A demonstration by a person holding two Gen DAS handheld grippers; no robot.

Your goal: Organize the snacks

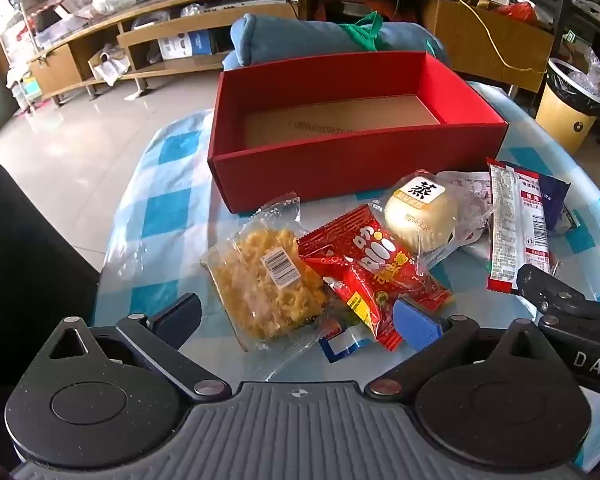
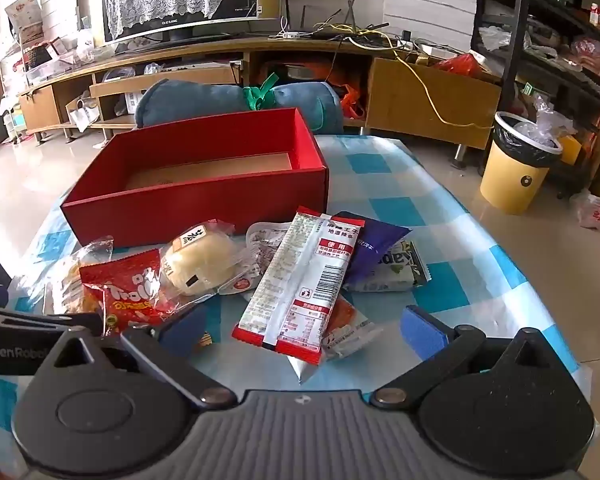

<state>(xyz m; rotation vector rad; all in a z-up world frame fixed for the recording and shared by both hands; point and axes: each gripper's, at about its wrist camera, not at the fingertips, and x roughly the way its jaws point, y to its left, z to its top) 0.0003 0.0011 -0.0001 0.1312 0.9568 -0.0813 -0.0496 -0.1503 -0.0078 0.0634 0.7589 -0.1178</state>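
Hovering wide open, your left gripper [image 1: 300, 322] straddles the yellow snack bag [image 1: 266, 280]; right gripper [image 2: 302, 330], also open, straddles the white-red packet [image 2: 300, 284].

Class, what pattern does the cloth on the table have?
The tablecloth has blue, pale blue and white checks, clearest in the right wrist view.

Left gripper [image 1: 298, 320]: ribbed grey housing across the bottom of frame, small compass-style mark at its top centre. Two black teardrop side plates with round recessed discs and triangular cutouts. Silver pivot screws on black linkage arms. Blue ribbed pads [image 1: 416, 326] on the jaws. Right gripper [image 2: 302, 326]: same build, grey ribbed body, black links, blue pads [image 2: 424, 330]. The other unit's black arm intrudes at each frame's edge, white lettering "DAS" at lower right, "GenRobo" at lower left.
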